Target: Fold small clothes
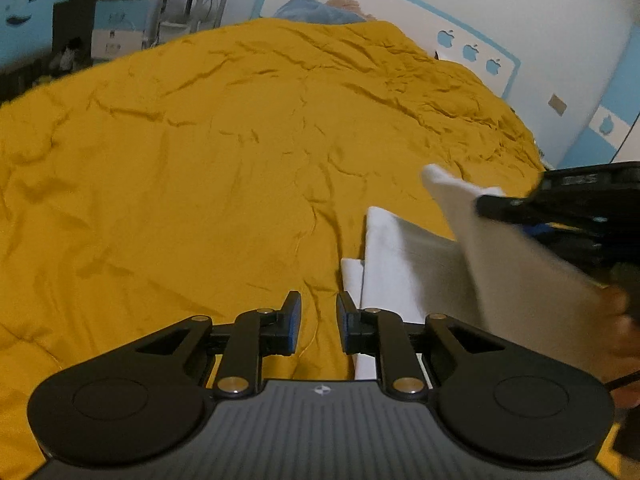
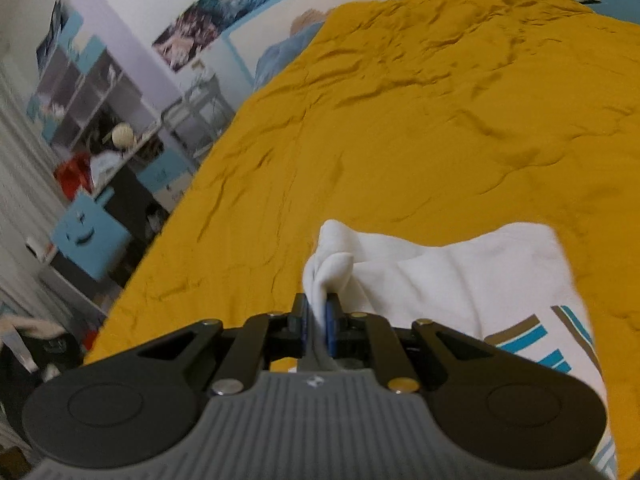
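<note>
A small white garment [image 2: 460,280] with blue and brown stripes lies on the mustard-yellow bed cover [image 2: 400,140]. My right gripper [image 2: 318,312] is shut on a bunched edge of it and lifts that part up. In the left wrist view the same white garment [image 1: 404,264] shows at the right, with a lifted flap held by the right gripper [image 1: 496,204]. My left gripper [image 1: 318,312] is open and empty, low over the cover just left of the garment's edge.
The wrinkled bed cover [image 1: 200,160] fills most of both views. A blue pillow [image 1: 316,10] lies at the headboard. Shelves, a blue box [image 2: 90,236] and clutter stand beside the bed on the left.
</note>
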`<state>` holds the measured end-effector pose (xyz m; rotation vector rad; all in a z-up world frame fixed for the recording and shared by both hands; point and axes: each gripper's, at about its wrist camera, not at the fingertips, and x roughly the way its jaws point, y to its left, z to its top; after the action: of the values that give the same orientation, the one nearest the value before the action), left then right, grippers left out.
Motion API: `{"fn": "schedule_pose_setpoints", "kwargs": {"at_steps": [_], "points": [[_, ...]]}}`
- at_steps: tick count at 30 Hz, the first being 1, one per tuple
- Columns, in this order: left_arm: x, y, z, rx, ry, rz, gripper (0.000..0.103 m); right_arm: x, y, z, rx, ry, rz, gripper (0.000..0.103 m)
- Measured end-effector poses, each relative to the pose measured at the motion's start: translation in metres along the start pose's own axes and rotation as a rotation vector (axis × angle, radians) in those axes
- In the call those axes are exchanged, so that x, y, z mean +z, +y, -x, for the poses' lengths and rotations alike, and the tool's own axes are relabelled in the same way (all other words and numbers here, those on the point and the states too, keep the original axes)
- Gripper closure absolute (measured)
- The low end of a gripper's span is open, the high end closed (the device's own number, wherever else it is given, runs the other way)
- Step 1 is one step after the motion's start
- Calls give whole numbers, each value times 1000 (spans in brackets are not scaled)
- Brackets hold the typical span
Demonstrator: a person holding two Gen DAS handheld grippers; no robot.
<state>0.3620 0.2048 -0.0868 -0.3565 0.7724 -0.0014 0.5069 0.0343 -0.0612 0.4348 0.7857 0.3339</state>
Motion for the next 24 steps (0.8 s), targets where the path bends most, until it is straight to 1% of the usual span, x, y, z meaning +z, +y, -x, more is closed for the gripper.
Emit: {"fn": "schedule_pose_setpoints", "kwargs": {"at_steps": [6, 9, 11, 13, 15, 16, 17, 18, 20, 22, 24], "points": [[-6, 17, -10, -8, 3, 37, 82, -20, 15, -48, -39, 65, 65, 99], [-8, 22, -15, -8, 11, 50, 82, -31, 15, -67, -37, 120, 89, 99], [-9, 22, -18, 1, 17, 55, 82, -39, 18, -75, -36, 150, 133, 99], [-9, 23, -17, 3, 20, 58, 82, -44, 22, -81, -46, 158, 167, 99], [-8, 23, -16, -1, 19, 59, 82, -44, 23, -86, -56, 171, 179, 98], [-8, 23, -15, -4, 17, 58, 82, -43, 23, -87, -58, 180, 182, 95], [-8, 23, -12, -9, 14, 57, 82, -42, 23, -84, -53, 187, 183, 91], [-7, 23, -8, -13, 10, 59, 81, -41, 26, -80, -40, 191, 183, 90], [-8, 24, 3, -27, 3, 74, 75, -40, 33, -63, -8, 187, 194, 84], [-9, 27, 15, -56, -1, 106, 74, -41, 41, -39, 19, 166, 220, 83], [-12, 29, 29, -94, -9, 139, 72, -46, 41, -9, 55, 146, 228, 83]]}}
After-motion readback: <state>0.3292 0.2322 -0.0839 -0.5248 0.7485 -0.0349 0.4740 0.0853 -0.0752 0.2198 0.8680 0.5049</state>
